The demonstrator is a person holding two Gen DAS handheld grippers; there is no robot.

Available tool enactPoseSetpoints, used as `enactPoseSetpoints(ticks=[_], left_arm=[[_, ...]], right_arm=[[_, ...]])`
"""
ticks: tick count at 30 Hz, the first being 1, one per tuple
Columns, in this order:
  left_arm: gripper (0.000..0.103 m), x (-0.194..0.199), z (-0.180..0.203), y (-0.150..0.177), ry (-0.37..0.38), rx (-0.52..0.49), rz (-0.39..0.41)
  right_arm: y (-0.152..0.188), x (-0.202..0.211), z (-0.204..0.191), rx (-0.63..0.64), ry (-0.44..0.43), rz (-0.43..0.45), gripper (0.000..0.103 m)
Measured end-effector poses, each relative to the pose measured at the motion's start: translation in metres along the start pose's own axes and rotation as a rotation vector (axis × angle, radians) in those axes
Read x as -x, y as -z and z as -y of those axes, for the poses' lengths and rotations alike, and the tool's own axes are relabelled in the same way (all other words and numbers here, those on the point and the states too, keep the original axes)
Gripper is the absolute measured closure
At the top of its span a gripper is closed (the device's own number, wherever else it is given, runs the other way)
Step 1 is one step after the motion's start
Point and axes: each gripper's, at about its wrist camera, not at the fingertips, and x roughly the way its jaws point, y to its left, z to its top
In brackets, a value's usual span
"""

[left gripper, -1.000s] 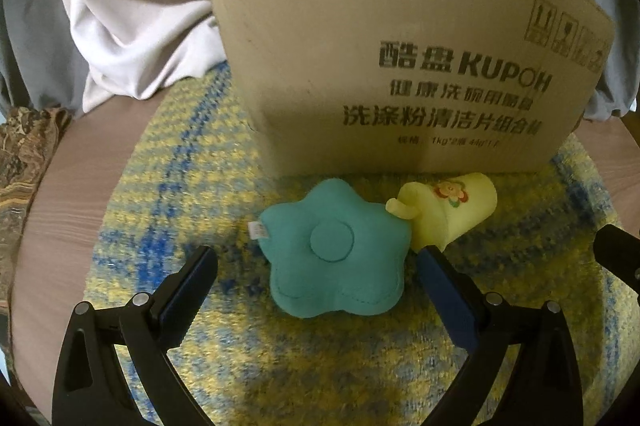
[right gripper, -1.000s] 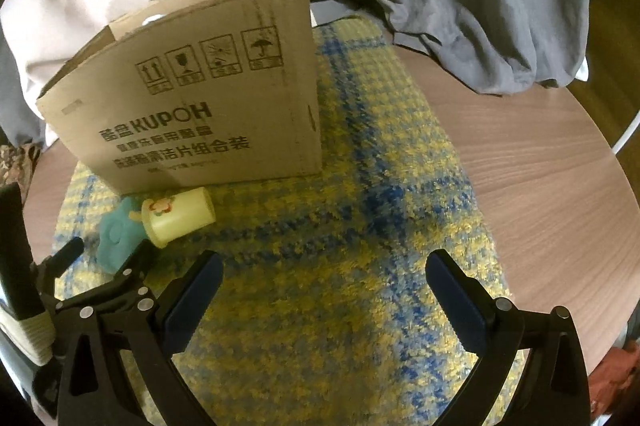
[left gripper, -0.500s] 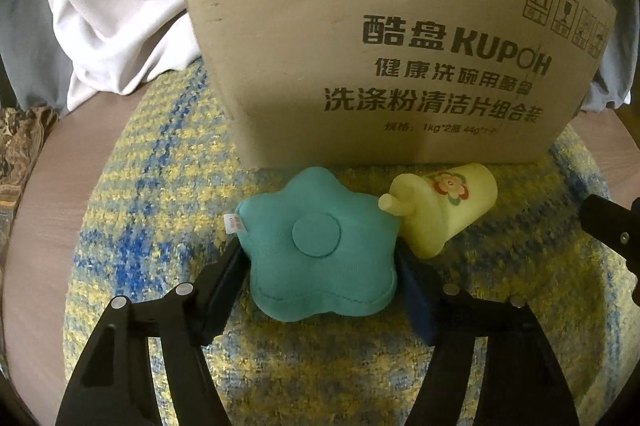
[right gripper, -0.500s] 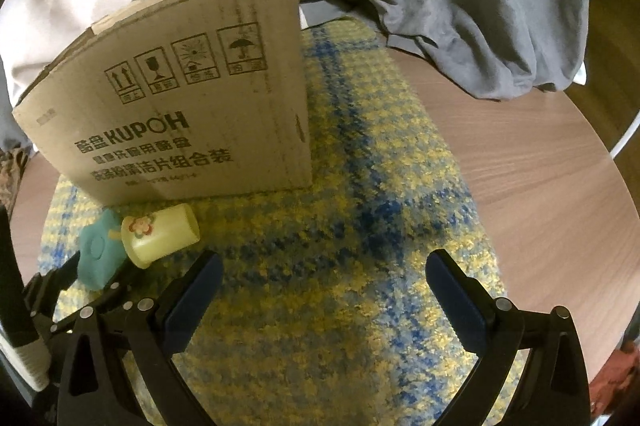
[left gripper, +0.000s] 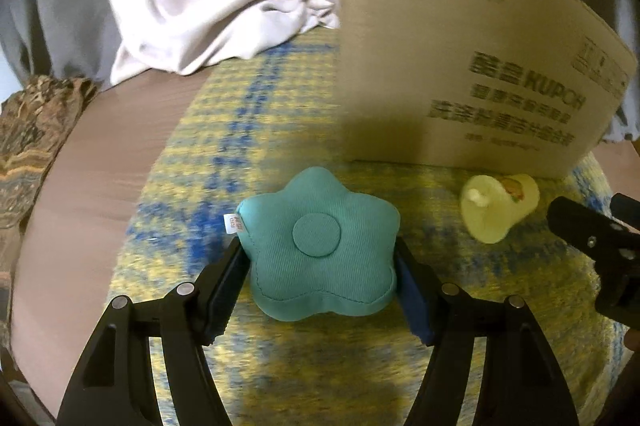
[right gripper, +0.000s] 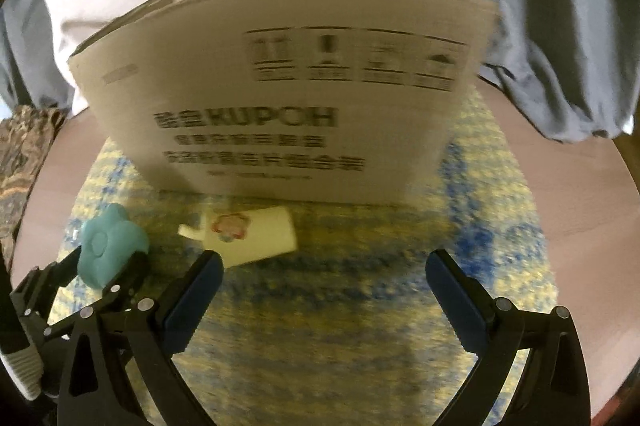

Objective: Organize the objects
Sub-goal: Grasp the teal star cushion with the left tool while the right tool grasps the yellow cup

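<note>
A ribbed teal cloth star cushion (left gripper: 320,246) is seen on a rough yellow-and-blue woven mat (left gripper: 248,114), beside a matt brown cardboard box (left gripper: 460,66) and smooth wooden tabletop (left gripper: 100,166).

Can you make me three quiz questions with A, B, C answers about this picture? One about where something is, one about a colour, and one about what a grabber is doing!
1. Where does the yellow cup lie?
A. inside the box
B. on the mat in front of the cardboard box
C. on the white cloth

2. What colour is the star cushion?
A. teal green
B. red
C. black

3. What is the left gripper doing?
A. hanging open over bare table
B. holding the cup
C. squeezing the star cushion

Answers:
1 B, the cup lies on its side on the yellow-and-blue mat, just below the box's front.
2 A, its fabric is teal all over.
3 C, both pads press on the cushion's sides.
</note>
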Motion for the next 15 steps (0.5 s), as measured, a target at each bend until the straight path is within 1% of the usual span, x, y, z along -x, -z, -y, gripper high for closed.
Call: enactPoseSetpoints(ticks=[8, 13, 15], left_arm=[[0.034, -0.001, -0.026, 0.005, -0.024, 0.048, 0.004], [0.034, -0.002, -0.033, 0.004, -0.040, 0.065, 0.007], [0.034, -0.002, -0.035, 0.005, -0.035, 0.072, 0.008]], right_arm=[[-0.004, -0.020, -0.028, 0.055, -0.040, -0.030, 0.001], [-0.007, -0.036, -0.041, 0.084, -0.032, -0.049, 0.002], [-0.008, -0.042, -0.043, 0.084, -0.023, -0.059, 0.002]])
